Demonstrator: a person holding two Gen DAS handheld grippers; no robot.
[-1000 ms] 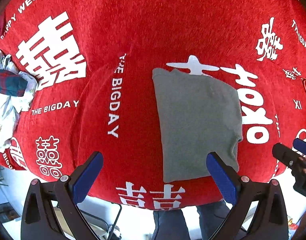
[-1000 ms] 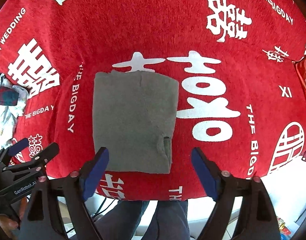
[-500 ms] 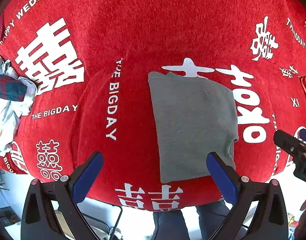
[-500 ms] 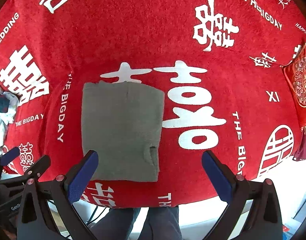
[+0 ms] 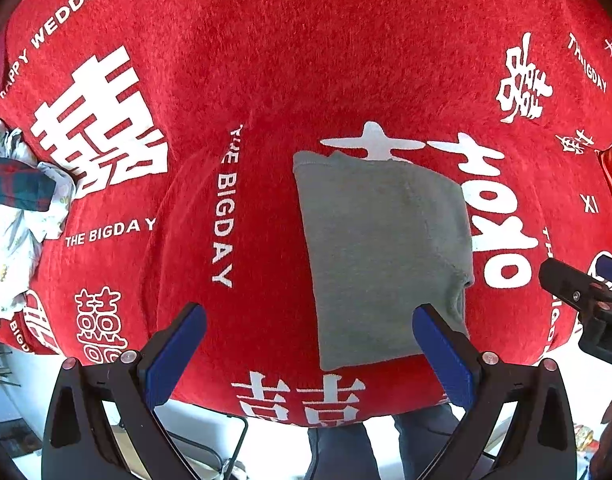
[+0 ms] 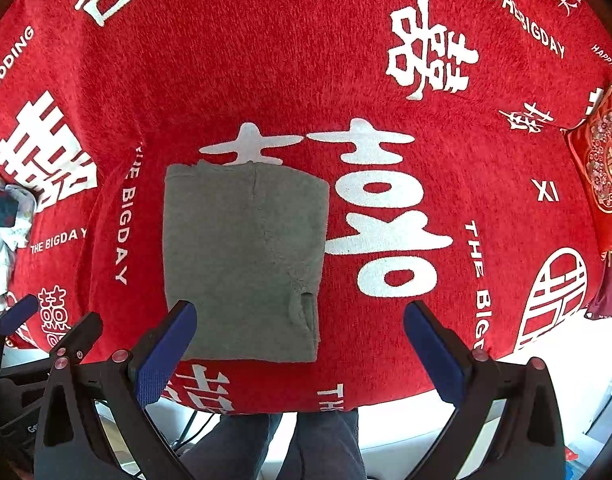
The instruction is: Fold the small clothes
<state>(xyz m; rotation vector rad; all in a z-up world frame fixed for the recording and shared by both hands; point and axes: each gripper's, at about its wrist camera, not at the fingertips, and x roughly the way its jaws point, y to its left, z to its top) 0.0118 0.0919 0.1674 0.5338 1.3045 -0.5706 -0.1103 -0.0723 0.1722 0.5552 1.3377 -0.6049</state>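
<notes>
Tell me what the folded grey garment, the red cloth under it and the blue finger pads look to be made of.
Grey garment: soft knit, probably cotton jersey; matte, seams showing. Red cloth: fuzzy, chenille-like pile with white printed lettering. Blue pads on the fingers: likely rubber or foam; finely textured, non-shiny.

Red printed cloth (image 6: 265, 60) on table, white floor (image 6: 406, 420) below.

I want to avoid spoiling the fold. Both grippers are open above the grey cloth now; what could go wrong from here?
1. The grey garment lies near the table's front edge; a careless pull toward the person could drag it off the red tablecloth.
2. A loose flap sticks up at its right front corner; the right gripper could catch it and undo the fold.
</notes>
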